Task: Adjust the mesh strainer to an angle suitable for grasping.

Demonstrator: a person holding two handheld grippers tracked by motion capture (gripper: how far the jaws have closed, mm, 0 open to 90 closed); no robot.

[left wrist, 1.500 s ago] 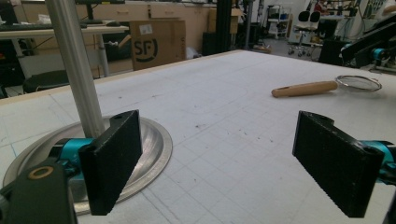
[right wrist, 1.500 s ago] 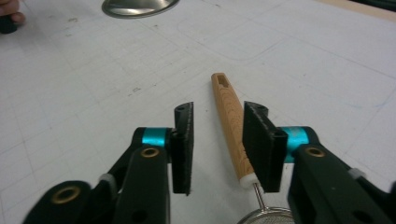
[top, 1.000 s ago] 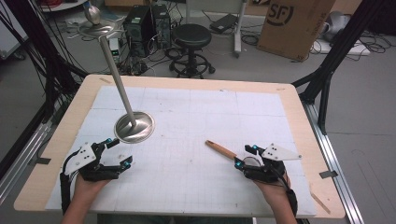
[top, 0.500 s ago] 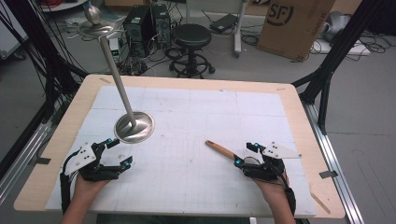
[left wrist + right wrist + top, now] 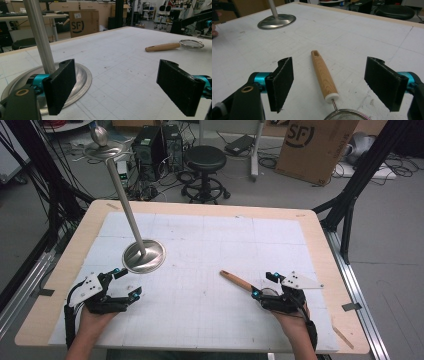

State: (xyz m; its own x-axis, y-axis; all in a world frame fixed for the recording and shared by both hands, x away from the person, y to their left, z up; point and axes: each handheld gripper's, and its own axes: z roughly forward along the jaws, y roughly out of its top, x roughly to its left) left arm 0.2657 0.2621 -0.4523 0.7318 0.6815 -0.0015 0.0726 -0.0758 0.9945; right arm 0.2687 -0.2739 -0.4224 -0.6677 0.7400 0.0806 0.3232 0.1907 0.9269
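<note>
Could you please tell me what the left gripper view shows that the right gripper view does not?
Left gripper view alone: the left gripper, its jaws wide apart over bare table, an SF cardboard box beyond the table edge, and the stand's pole close behind one jaw.

Right gripper view alone: the right gripper, jaws just opened, the wooden handle lying loose between them.

Both: the white table, the wooden-handled strainer and the metal stand's round base.
</note>
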